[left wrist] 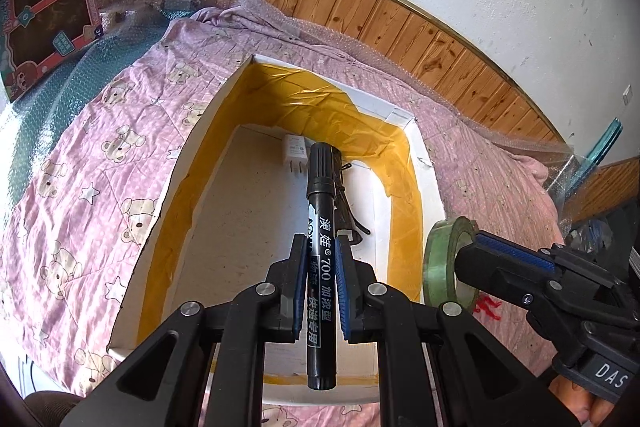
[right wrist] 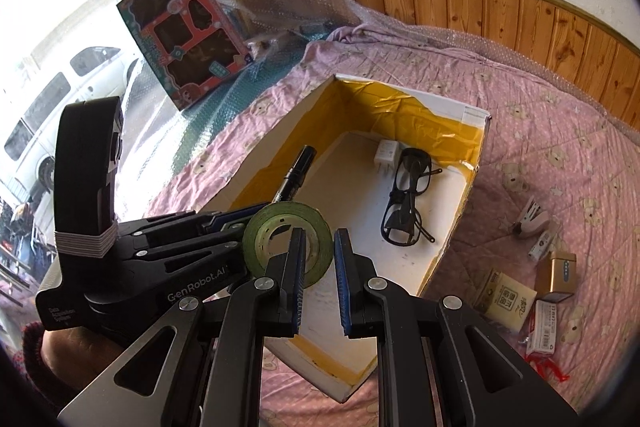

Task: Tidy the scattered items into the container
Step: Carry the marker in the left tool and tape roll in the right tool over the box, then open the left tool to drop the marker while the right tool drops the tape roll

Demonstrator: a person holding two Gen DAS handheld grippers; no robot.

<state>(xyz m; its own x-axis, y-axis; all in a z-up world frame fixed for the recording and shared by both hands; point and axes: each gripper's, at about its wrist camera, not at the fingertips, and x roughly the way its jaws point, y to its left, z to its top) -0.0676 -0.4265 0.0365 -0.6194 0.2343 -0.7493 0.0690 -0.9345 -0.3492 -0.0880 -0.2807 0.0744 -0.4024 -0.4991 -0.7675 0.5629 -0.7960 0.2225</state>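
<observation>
Marker (left wrist: 321, 255) sits pinched in my left claw (left wrist: 321, 259) above the box (left wrist: 416, 163); my right claw (right wrist: 320, 251) grips the tape roll (right wrist: 316, 227).

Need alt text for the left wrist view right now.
The left gripper holds a black marker over the open white box. The right gripper holds a green tape roll beside the box's right wall.
</observation>
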